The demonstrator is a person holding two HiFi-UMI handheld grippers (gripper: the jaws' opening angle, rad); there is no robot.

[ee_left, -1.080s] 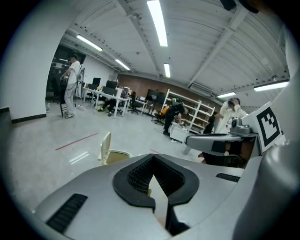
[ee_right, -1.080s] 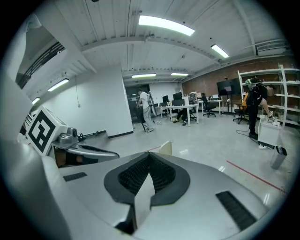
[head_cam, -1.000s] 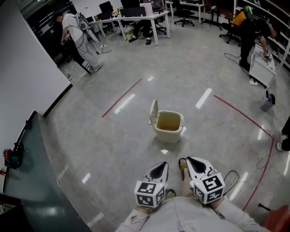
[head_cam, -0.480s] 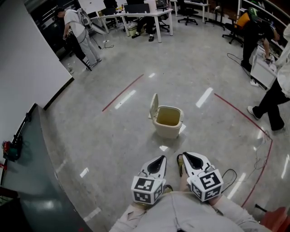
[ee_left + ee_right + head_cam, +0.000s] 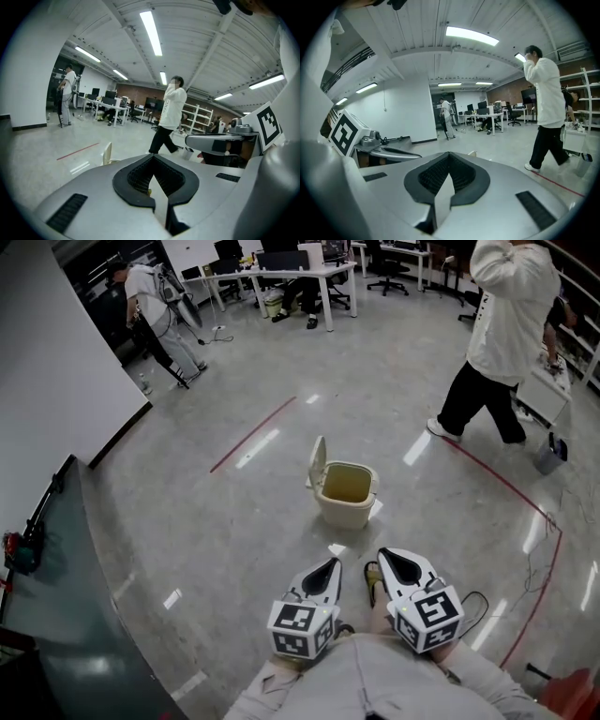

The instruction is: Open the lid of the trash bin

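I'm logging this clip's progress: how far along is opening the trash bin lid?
Done: the lid stands upright at the left side of the trash bin, leaving its inside exposed. In hand: nothing. The left gripper and right gripper are shut and empty, held near the person's body, apart from the bin. Left: seemingly nothing.

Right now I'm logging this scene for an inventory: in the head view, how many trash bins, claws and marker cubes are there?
Trash bin: 1
Claws: 2, the left claw and the right claw
Marker cubes: 2, the left cube and the right cube
Total: 5
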